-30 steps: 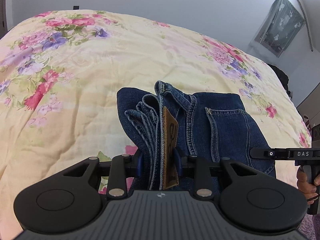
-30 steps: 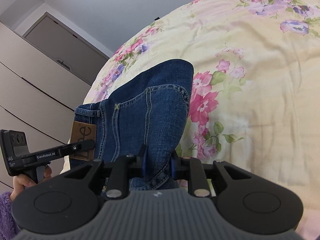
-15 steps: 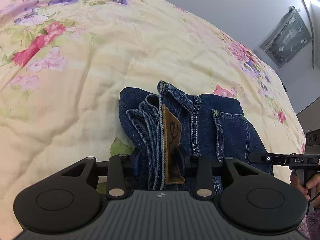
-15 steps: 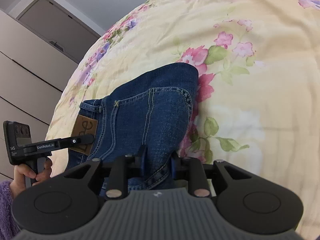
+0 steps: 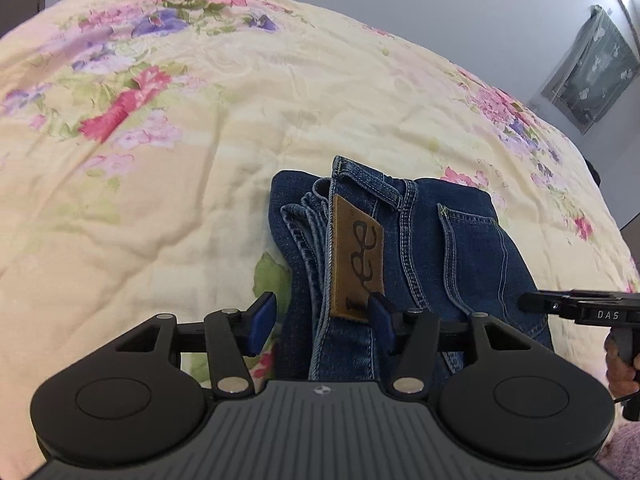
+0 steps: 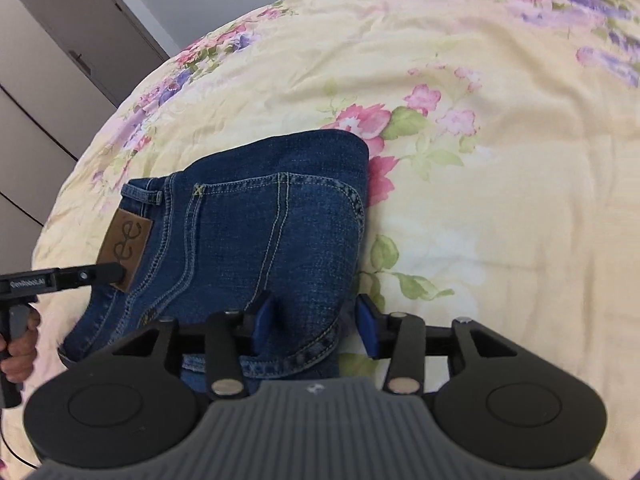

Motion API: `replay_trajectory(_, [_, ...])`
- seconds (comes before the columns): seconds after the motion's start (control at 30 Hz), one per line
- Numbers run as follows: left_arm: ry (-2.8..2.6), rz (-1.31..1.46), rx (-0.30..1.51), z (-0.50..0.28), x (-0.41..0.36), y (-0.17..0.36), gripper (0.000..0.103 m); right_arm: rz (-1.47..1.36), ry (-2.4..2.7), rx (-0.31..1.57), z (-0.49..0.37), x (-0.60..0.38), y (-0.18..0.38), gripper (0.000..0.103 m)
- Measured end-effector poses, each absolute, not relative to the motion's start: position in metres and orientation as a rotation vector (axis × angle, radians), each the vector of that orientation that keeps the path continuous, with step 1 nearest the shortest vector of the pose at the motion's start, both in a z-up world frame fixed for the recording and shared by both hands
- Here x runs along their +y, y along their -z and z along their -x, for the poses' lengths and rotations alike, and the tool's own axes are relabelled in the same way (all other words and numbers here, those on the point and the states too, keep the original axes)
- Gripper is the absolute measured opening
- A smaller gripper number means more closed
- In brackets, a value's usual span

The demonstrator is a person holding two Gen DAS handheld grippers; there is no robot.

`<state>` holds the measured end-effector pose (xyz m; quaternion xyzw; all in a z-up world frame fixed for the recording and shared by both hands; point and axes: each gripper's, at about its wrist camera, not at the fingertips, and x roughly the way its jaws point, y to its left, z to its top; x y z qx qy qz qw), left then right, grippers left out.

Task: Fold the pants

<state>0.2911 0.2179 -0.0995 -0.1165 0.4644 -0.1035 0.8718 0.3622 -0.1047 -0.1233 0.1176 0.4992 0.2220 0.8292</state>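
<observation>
The left hand-held gripper (image 5: 322, 316) points down at the waist end of the folded jeans (image 5: 404, 248), which lie on a bed (image 5: 168, 184) under a pale yellow quilt printed with pink and purple flowers. Its jaws have just been opening: the left blue pad (image 5: 262, 322) stands clear of the cloth over the quilt, with a gap between it and the stacked denim edges, while the right pad (image 5: 380, 316) sits at the lower corner of the brown leather patch (image 5: 358, 258); whether it touches the patch I cannot tell. The bundle of waistband layers rises straight ahead between the two pads, no longer squeezed. To the right of this gripper a back pocket (image 5: 472, 252) faces up, and beyond it the other tool pokes in from the edge with a person's fingers (image 5: 618, 364) on its handle. The right hand-held gripper (image 6: 316, 322) is aimed at the opposite, folded side of the jeans (image 6: 256, 232). Its jaws have also just been opening: the left pad (image 6: 262, 322) lies against the denim, the right pad (image 6: 366, 330) stands off the cloth above the quilt (image 6: 480, 200), and the rounded seam edge of the fold lies loose between them. Far to its left the leather patch (image 6: 126, 244) shows with the tip of the left tool upon it, and a wardrobe (image 6: 52, 92) stands behind the bed.
</observation>
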Motion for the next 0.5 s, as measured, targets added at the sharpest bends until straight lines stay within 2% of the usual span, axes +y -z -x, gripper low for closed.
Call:
replay_trajectory(0.13, [0.217, 0.203, 0.910, -0.266, 0.217, 0.080, 0.048, -0.089, -0.451, 0.951, -0.332, -0.105, 0.098, 0.040])
replay_trajectory(0.27, [0.255, 0.152, 0.872, -0.247, 0.201, 0.071, 0.041, 0.000, -0.510, 0.888, -0.295, -0.101, 0.082, 0.024])
replay_trajectory(0.37, [0.250, 0.037, 0.907, -0.245, 0.180, 0.082, 0.032, 0.044, -0.552, 0.888, -0.276, -0.093, 0.084, 0.022])
replay_trajectory(0.5, [0.221, 0.005, 0.934, -0.249, 0.174, 0.104, 0.031, 0.102, -0.531, 0.914, -0.266, -0.082, 0.104, 0.021])
